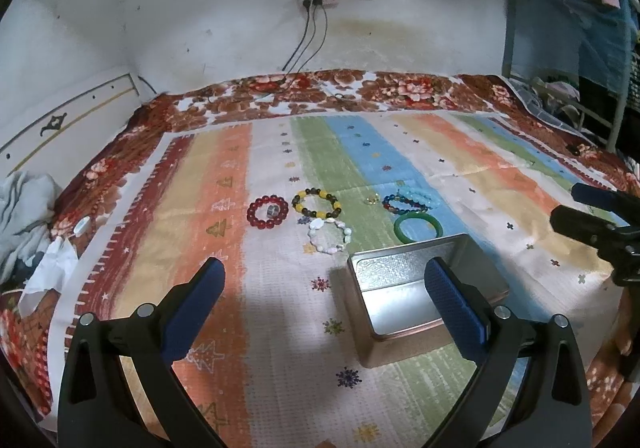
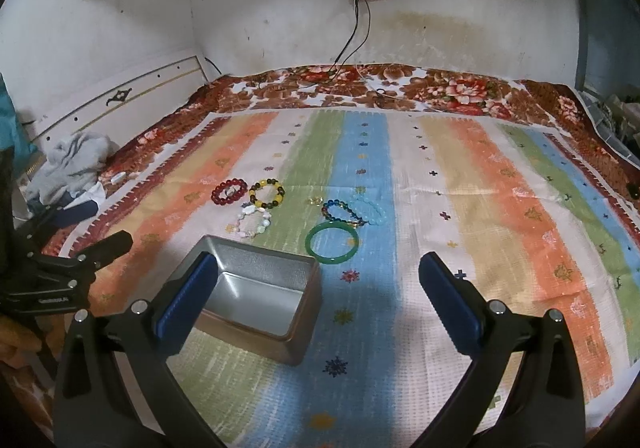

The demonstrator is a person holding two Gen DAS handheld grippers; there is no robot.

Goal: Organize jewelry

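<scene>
An open, empty metal tin (image 1: 400, 288) (image 2: 260, 288) stands on the striped cloth. Beyond it lie a red bead bracelet (image 1: 267, 211) (image 2: 229, 191) with a small ring inside it, a yellow-and-brown bead bracelet (image 1: 317, 203) (image 2: 267, 193), a pale stone bracelet (image 1: 330, 235) (image 2: 253, 221), a green bangle (image 1: 418, 228) (image 2: 331, 243), a dark multicoloured bracelet (image 1: 404, 202) (image 2: 342, 213) and a light blue bracelet (image 2: 370, 211). My left gripper (image 1: 325, 288) is open and empty, left of the tin. My right gripper (image 2: 316, 284) is open and empty, right of the tin.
A striped cloth (image 1: 460, 152) (image 2: 480, 188) covers a floral blanket (image 1: 304, 88) on a bed against a white wall. Crumpled clothes (image 1: 24, 216) (image 2: 76, 164) lie at the left edge. Cables (image 2: 352, 36) hang from a wall socket. A small gold trinket (image 2: 315, 201) lies between the bracelets.
</scene>
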